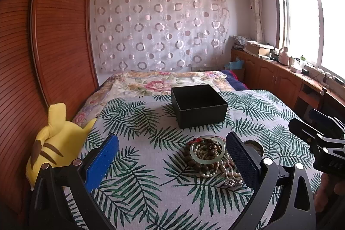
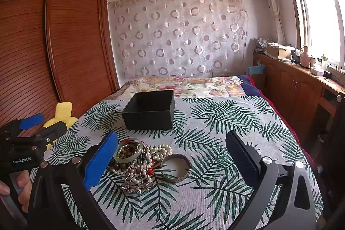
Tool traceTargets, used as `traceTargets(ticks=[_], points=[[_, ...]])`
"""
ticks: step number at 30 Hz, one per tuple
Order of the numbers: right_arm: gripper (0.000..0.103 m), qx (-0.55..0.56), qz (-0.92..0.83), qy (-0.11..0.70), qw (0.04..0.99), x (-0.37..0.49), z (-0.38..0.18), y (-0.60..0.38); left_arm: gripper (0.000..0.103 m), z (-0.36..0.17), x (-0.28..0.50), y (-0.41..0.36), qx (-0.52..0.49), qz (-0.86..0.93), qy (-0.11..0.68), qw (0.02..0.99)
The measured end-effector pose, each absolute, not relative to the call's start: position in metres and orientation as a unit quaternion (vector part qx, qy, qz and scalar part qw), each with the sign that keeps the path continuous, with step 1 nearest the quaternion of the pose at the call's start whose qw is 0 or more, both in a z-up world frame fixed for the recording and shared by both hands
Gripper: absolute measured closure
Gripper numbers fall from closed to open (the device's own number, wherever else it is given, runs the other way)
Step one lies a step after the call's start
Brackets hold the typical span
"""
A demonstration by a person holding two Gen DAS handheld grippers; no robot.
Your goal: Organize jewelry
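Observation:
A pile of jewelry (image 2: pixel 140 163) lies on the leaf-print cloth (image 2: pixel 215 122): a pale green bangle (image 2: pixel 128 152), pearl strands (image 2: pixel 161 151), brown beads, a silver chain piece (image 2: pixel 135 186) and a metal bangle (image 2: pixel 175 168). An open black box (image 2: pixel 149 109) stands behind it. My right gripper (image 2: pixel 170 156) is open and empty, just above the pile. My left gripper (image 1: pixel 172 161) is open and empty, with the pile (image 1: pixel 212 158) and green bangle (image 1: pixel 208 149) by its right finger. The box (image 1: pixel 198 106) is beyond.
A yellow plush toy (image 1: pixel 51 143) lies at the bed's left edge beside a wooden wardrobe (image 1: pixel 54 36). A floral blanket (image 1: pixel 161 83) covers the far bed. Wooden cabinets (image 1: pixel 280 77) with clutter line the right wall under the window.

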State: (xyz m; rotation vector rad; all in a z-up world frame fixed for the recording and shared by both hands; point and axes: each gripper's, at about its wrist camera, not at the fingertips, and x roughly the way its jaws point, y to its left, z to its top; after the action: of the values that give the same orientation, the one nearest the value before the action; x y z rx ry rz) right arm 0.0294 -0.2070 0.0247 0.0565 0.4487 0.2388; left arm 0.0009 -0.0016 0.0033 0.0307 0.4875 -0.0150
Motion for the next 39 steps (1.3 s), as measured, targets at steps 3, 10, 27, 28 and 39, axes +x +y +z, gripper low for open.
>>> traceTargets(ticks=[3,10,27,28,39], points=[[0.002,0.028,0.118,0.221,0.968,0.0281,0.0238,-0.2061,0.007,0.0043,0.0006,-0.0021,0.015,-0.007,0.241,0.97],[0.002,0.028,0.119,0.221,0.968,0.0299,0.0236,-0.2076,0.007,0.0051,0.0029,-0.0042,0.015,-0.008,0.241,0.97],[0.002,0.029,0.119,0.22,0.968,0.0282,0.0241,-0.2044,0.007,0.004,0.0002,-0.0014,0.013,-0.007,0.238,0.971],[0.002,0.029,0.119,0.22,0.968,0.0281,0.0241,-0.2043,0.007,0.0038,-0.0003,-0.0013,0.013,-0.007,0.239,0.971],[0.002,0.029,0.119,0.219,0.968,0.0279,0.0242,-0.2044,0.007,0.0038,-0.0004,-0.0014,0.014,-0.007,0.238,0.971]])
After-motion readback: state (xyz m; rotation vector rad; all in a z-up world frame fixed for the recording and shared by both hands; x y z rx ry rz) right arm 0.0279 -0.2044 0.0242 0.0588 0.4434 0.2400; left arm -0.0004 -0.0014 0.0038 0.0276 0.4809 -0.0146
